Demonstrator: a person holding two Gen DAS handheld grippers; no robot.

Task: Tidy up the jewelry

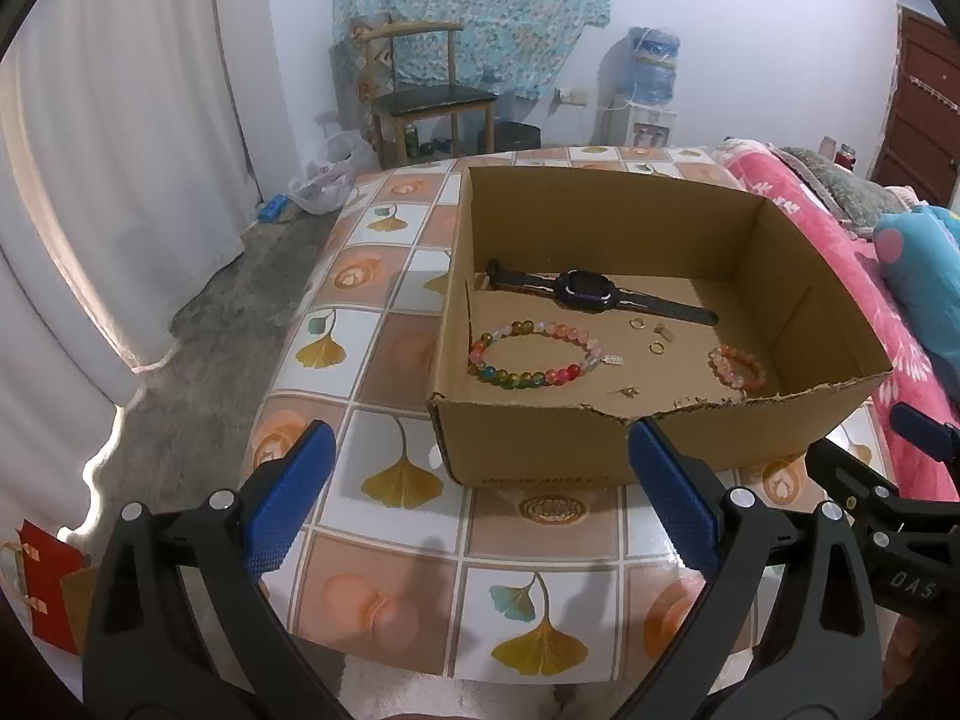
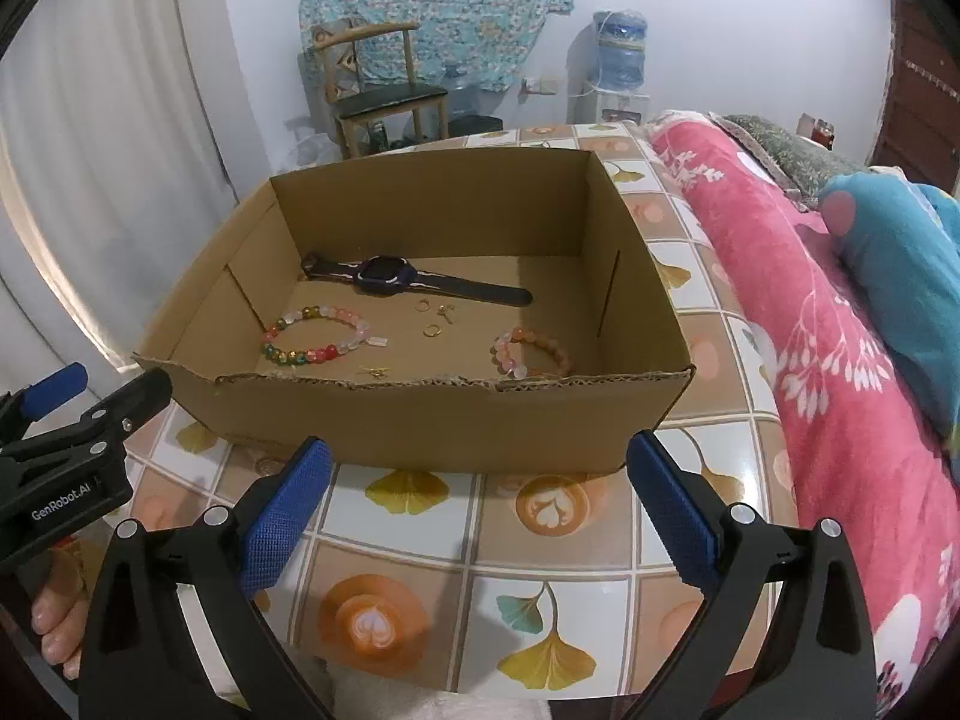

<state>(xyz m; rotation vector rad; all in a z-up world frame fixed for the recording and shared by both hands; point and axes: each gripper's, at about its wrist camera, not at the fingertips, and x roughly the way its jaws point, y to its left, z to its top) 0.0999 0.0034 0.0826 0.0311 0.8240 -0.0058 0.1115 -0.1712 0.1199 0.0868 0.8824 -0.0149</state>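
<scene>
An open cardboard box (image 1: pixel 540 450) (image 2: pixel 420 426) stands on the tiled table. Inside lie a dark watch (image 1: pixel 585 288) (image 2: pixel 384 276), a multicoloured bead bracelet (image 1: pixel 534 354) (image 2: pixel 315 336), a smaller pink-orange bead bracelet (image 1: pixel 738 366) (image 2: pixel 531 354), small gold rings (image 1: pixel 656 347) (image 2: pixel 431 331) and a tiny gold piece (image 1: pixel 627 391) (image 2: pixel 373 370). My left gripper (image 1: pixel 480 495) hangs open in front of the box's near wall, holding nothing. My right gripper (image 2: pixel 480 504) is also open and empty, just short of the same wall.
The table (image 1: pixel 384 360) (image 2: pixel 540 546) has a ginkgo and coffee print cloth. A pink blanket (image 2: pixel 840 360) and a blue cushion (image 2: pixel 900 270) lie to the right. A wooden chair (image 1: pixel 426 90), a water dispenser (image 1: pixel 651 90) and curtains (image 1: pixel 120 150) stand behind.
</scene>
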